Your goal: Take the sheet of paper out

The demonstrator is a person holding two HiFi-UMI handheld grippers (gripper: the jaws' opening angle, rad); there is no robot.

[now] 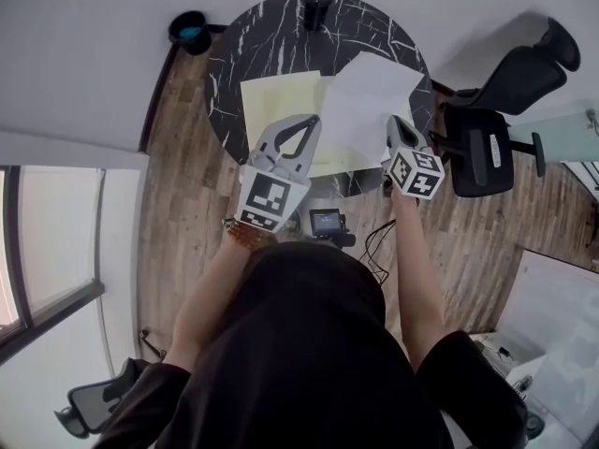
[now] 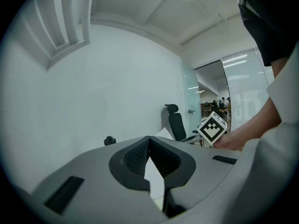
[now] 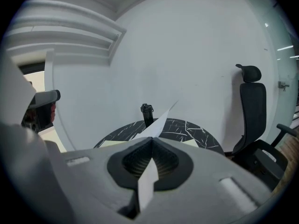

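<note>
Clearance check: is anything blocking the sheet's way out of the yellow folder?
Nothing visible. The right gripper's jaws are shut on the sheet, which is raised over the folder and table. The left gripper pinches the folder beside the sheet, not across it. The bottle stands at the far rim, clear.

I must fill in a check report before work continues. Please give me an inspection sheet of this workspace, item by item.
Surface: round black marble table, partly covered.
Job's things: white sheet of paper held up over the yellow folder, which lies on the table.
Clutter: black bottle upright at the far edge.
Grippers: left gripper shut, apparently on the yellow folder's edge; right gripper shut on the sheet of paper.
Cables: black cables on the wooden floor.
Surroundings: black office chair beside the table; dark bin on the floor.
</note>
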